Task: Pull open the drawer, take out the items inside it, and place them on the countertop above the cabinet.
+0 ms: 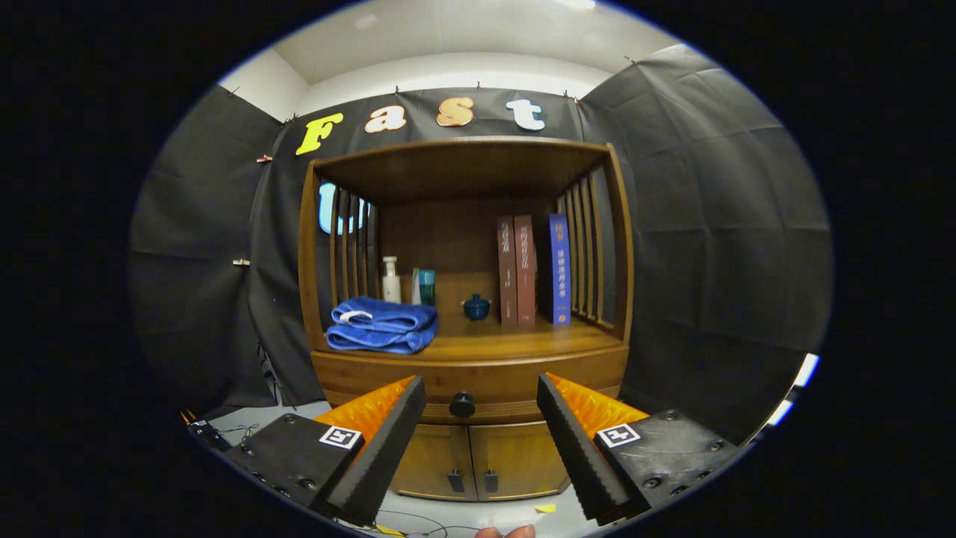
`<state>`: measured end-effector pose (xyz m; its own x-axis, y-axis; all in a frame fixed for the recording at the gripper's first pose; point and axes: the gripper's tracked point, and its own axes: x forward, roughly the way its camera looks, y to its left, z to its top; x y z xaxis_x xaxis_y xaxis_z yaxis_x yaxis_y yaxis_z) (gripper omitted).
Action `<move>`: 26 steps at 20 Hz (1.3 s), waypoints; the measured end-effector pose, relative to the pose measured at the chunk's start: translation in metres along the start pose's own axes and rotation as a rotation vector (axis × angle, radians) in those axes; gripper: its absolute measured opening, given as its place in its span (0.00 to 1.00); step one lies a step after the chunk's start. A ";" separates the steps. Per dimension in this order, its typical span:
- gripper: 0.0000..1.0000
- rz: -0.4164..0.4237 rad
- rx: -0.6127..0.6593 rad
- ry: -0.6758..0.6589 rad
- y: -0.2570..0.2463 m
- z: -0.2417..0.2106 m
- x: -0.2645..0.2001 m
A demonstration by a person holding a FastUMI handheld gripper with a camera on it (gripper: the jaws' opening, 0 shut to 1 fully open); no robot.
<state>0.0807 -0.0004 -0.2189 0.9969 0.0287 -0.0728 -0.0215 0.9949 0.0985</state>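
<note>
- The two-finger gripper [472, 396], with black ridged pads on orange fingers [388, 433], is standing wide open and gripping nothing; its fingers are flanking the round black drawer knob [461, 405] without touching it.
- This spread is presumably being kept so that the fingers can close around the knob for the pull.
- The closed wooden drawer [478, 377], the task's object, is sitting just behind the knob; its contents are hidden.
- Below the knob, two small cabinet doors [470, 459] with dark handles are standing shut.
- Above the knob, the wooden countertop [515, 345] of the cabinet is waiting as the destination, under a slatted hutch.
- On it, up and to the left of the knob, a folded blue towel [382, 325] is lying before a white pump bottle [390, 281] and a teal box [426, 287].
- Directly above the knob a small dark blue lidded pot [476, 307] is resting; up and to the right, two brown books [517, 270] and a blue book [560, 269] are standing upright.
</note>
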 end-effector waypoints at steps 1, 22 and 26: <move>0.99 0.005 0.002 0.018 0.001 -0.015 0.011; 0.50 -0.022 -0.034 0.134 0.021 -0.119 0.172; 0.28 -0.008 -0.054 0.137 0.022 -0.120 0.166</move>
<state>0.2363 0.0375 -0.3480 0.9775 0.0304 -0.2089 -0.0216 0.9988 0.0444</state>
